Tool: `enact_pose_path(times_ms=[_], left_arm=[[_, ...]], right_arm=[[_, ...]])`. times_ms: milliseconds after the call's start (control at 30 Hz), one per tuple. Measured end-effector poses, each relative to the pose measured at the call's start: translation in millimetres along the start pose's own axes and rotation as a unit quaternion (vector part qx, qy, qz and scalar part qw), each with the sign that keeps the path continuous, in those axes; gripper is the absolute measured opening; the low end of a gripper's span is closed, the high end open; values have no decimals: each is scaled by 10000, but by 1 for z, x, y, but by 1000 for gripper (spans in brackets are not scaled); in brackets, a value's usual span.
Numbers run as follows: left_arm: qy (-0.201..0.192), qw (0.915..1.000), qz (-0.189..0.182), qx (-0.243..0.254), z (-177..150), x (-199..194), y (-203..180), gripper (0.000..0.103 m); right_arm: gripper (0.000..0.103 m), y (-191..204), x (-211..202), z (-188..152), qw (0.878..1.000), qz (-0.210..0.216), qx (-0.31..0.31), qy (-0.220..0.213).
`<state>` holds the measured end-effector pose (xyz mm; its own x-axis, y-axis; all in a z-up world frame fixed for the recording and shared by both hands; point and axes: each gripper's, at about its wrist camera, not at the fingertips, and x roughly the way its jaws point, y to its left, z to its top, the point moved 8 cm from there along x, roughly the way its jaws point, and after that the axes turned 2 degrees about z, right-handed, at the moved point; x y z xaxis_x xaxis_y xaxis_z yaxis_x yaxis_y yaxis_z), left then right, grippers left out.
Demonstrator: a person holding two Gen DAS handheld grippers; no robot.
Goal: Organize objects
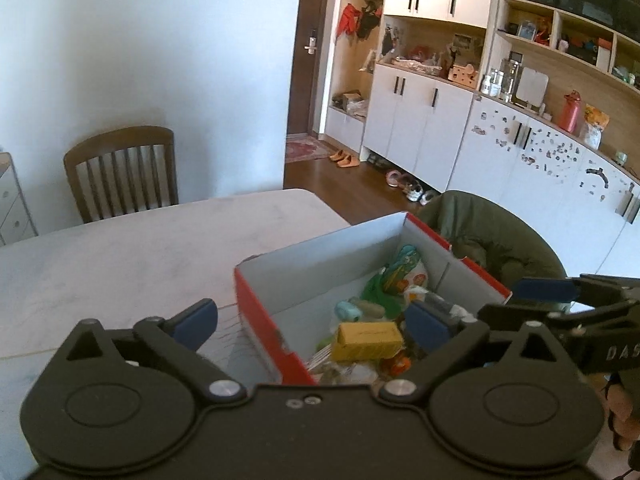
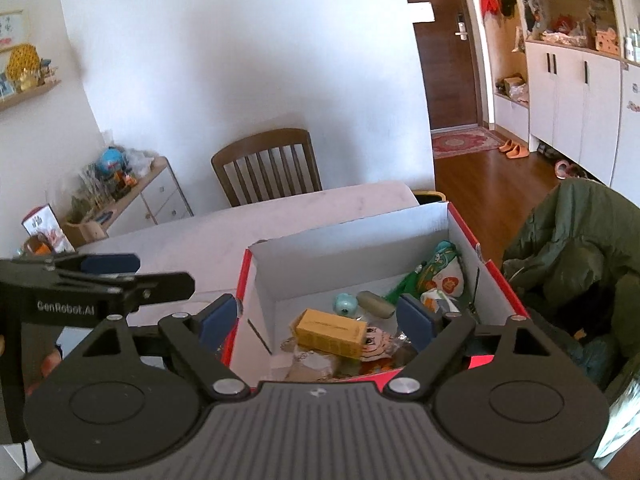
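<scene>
A red cardboard box (image 1: 256, 312) (image 2: 352, 236) with a white inside stands open on the pale table (image 1: 132, 260) (image 2: 192, 240). In it lie a yellow carton (image 1: 368, 340) (image 2: 330, 330), a teal round item (image 1: 347, 310) (image 2: 345, 304), an olive oblong piece (image 1: 370, 308) (image 2: 374, 304), a green patterned packet (image 1: 404, 276) (image 2: 438, 272) and other wrappers. My left gripper (image 1: 312, 320) (image 2: 160, 272) is open and straddles the box's left wall. My right gripper (image 2: 316, 320) (image 1: 500, 302) is open above the near end, holding nothing.
A wooden chair (image 1: 120, 176) (image 2: 268, 168) stands at the table's far side. A dark green jacket (image 1: 492, 236) (image 2: 572, 240) is draped over a seat right of the box. White cabinets (image 1: 420, 128) line the right wall. A low drawer unit (image 2: 152, 196) is at the left.
</scene>
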<state>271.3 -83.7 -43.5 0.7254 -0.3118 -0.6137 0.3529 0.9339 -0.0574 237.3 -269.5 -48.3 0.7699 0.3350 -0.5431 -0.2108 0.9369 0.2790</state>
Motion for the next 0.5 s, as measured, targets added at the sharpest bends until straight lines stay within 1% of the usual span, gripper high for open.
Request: enact_pose_path(times_ms=[100,200,300,400,500], left_arm=[[3,10000,-3,-52,-7,-7,6,102],[-10,10000,38,-44,-11,-13,10,102],[-21,10000,79,-38,-16,-17,13,102],[-29,10000,68,-28,-20,-19,15,102],[-51,9999,86,-7,-25,-22,16,103]], right_arm=[[90,5,-4,-4,10000,-14,46,-38],[90,10,-5,-8,10000,-77,17,34],[90,15,-7,-10,10000,-31,83,40],[95,22,-10,-12,9999,-20,119,-21],[97,27,-14,-13,9998,0,152,-87]])
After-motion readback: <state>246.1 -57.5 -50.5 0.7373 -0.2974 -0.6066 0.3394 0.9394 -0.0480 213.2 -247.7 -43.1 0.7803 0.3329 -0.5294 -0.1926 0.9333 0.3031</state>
